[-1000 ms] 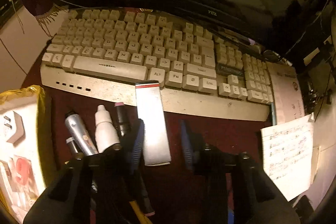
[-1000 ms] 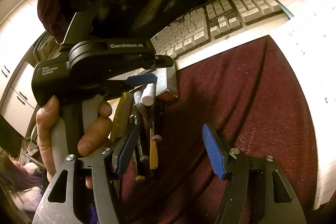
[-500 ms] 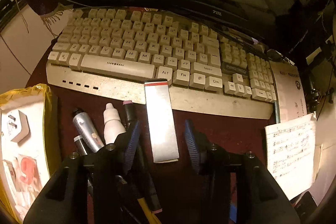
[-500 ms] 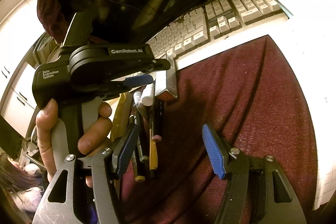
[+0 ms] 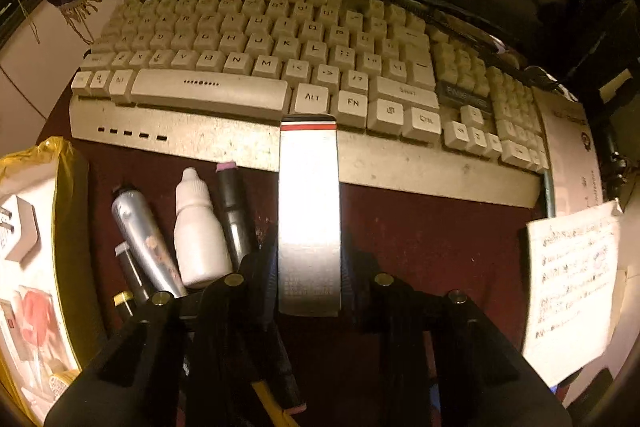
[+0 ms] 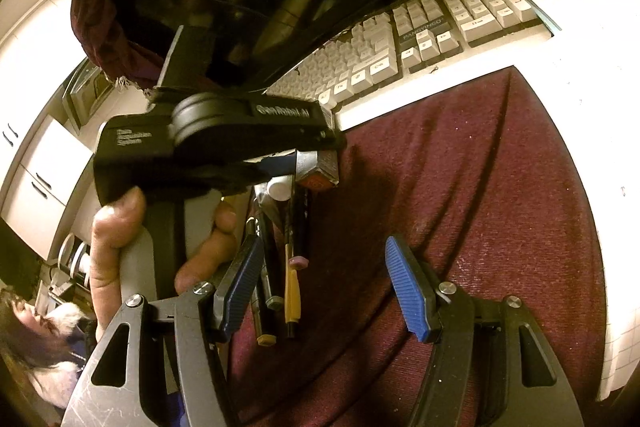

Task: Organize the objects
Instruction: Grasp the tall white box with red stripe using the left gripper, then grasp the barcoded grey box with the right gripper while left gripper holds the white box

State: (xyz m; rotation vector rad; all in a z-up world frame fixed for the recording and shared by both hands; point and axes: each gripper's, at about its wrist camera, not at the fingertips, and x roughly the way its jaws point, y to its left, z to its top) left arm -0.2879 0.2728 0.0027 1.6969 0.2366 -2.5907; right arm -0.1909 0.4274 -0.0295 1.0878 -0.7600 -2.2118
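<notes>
Two risks: the left gripper (image 5: 308,259), its jaws just closed on the slim silver box (image 5: 309,211) propped on the keyboard's front edge (image 5: 240,147), holds only its near end (it could pivot). A swing might knock the dropper bottle (image 5: 198,227) beside it; the right gripper (image 6: 324,287) hangs open, empty, over the maroon cloth (image 6: 460,187).

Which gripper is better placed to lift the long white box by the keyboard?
Left. The left gripper has just closed on the white box, one pad against each long side. The right gripper hangs open over bare maroon cloth, apart from it.
</notes>
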